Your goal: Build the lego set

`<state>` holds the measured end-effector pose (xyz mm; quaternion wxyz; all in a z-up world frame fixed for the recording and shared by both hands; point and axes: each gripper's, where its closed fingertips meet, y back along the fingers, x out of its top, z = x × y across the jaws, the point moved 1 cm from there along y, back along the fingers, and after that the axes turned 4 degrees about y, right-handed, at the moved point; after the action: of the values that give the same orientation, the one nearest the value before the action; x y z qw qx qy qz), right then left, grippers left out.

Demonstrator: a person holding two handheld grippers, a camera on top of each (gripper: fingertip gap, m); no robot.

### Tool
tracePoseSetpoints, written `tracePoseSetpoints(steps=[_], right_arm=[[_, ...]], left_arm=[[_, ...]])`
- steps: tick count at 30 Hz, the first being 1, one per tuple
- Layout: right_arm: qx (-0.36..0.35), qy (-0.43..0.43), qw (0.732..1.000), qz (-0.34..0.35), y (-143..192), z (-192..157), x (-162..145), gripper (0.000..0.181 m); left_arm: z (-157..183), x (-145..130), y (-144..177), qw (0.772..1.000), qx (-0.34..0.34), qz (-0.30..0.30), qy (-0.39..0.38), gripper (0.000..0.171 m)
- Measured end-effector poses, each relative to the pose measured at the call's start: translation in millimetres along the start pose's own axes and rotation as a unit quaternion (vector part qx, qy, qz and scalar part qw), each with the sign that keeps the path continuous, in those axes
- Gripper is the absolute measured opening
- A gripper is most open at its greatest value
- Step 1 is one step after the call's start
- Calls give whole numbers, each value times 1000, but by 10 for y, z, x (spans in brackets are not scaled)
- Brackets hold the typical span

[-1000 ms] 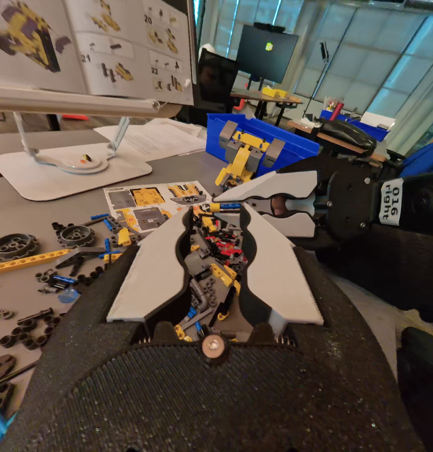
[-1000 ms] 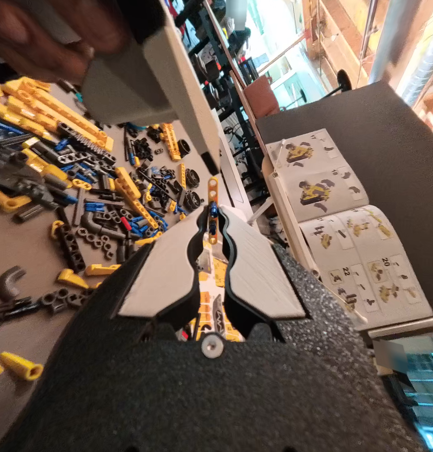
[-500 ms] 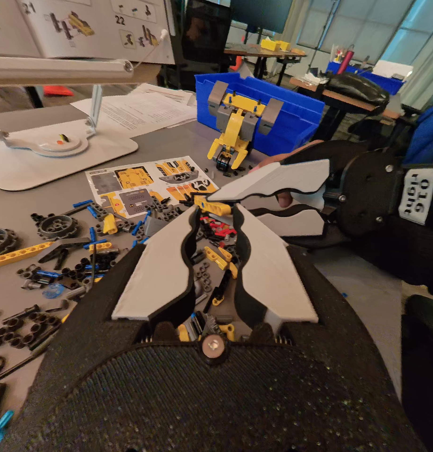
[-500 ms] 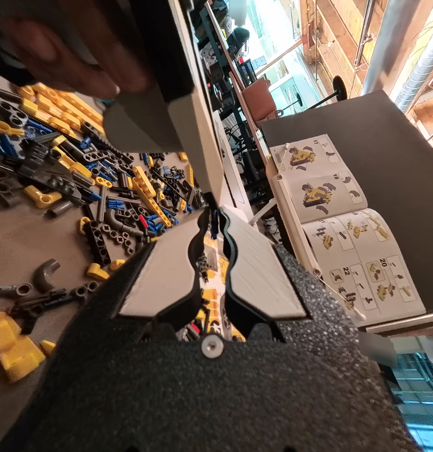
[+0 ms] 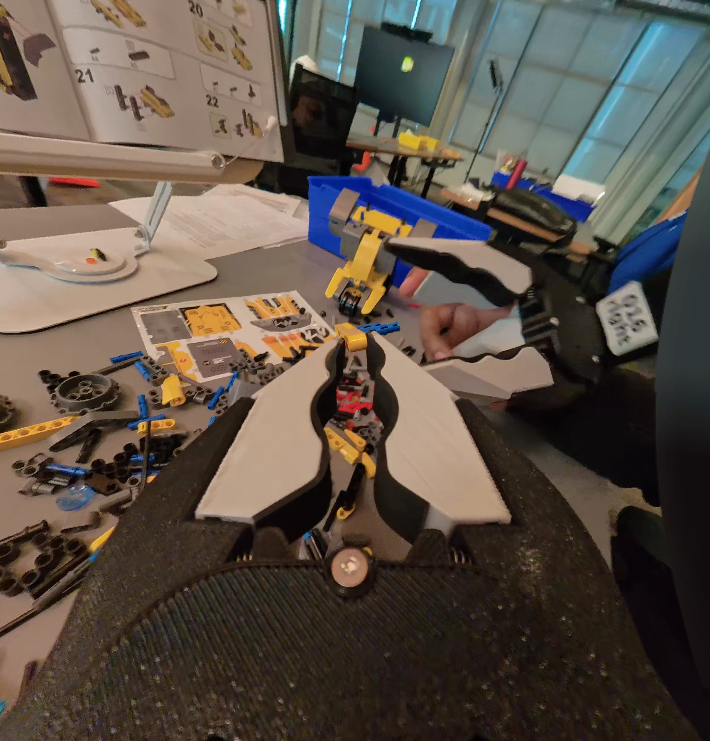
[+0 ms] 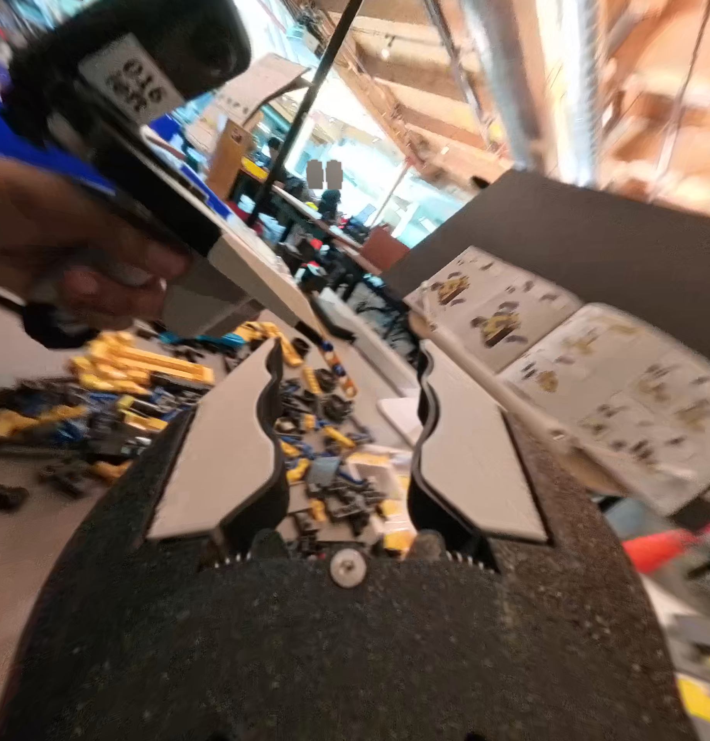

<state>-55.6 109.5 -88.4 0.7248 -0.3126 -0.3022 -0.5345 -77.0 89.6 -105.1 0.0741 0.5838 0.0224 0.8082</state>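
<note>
My left gripper is shut on a short yellow beam with blue pins, held above the grey table. My right gripper is open and empty just to the right of it, with a hand between its fingers. In the right wrist view my right gripper is wide open, and the left gripper reaches in from the upper left holding the yellow beam just ahead of the right fingertips. A partly built yellow and grey model stands behind.
Loose black, blue and yellow parts cover the table's left and middle, with black wheels and a sticker sheet. An open instruction booklet sits on a white stand at the back left. A blue bin stands behind the model. Less than 4 cm separates the two grippers' tips.
The right gripper was shut on the yellow beam; it has let go, opened wide and drawn back. The left gripper has closed on the beam and now holds it.
</note>
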Motion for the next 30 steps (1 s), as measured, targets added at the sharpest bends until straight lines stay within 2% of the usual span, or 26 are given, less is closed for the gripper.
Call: tracePoseSetpoints(steps=[1, 3, 4, 6, 8, 9, 12, 17, 22, 25, 30], right_arm=[[20, -55, 998, -4, 1, -1, -13, 75], [72, -185, 980, 6, 12, -5, 10, 76], [100, -255, 961, 20, 28, 0, 41, 76], [162, -383, 908, 50, 76, 16, 110, 70], [198, -470, 858, 62, 108, 56, 110, 69], [207, -489, 845, 64, 119, 65, 96, 66], [233, -500, 832, 67, 145, 12, 94, 63], [262, -526, 806, 77, 154, -54, 178, 57], [258, -573, 776, 63, 115, -9, 70, 41], [263, -598, 754, 60, 107, -2, 37, 41], [276, -597, 750, 63, 124, -29, 67, 43]], left_arm=[[30, 29, 18, 1000, -16, 8, 7, 7], [99, 90, 51, 998, -49, 25, 26, 7], [133, 110, 66, 997, -67, 31, 36, 7], [212, 131, 92, 992, -107, 35, 58, 8], [288, 162, 124, 986, -143, 42, 80, 7], [324, 183, 143, 982, -160, 47, 89, 7], [373, 215, 177, 974, -189, 53, 110, 7], [331, 124, 128, 978, -176, 24, 113, 7], [337, 104, 117, 979, -174, 19, 107, 7], [326, 102, 115, 981, -168, 19, 101, 7], [326, 107, 118, 980, -168, 21, 102, 7]])
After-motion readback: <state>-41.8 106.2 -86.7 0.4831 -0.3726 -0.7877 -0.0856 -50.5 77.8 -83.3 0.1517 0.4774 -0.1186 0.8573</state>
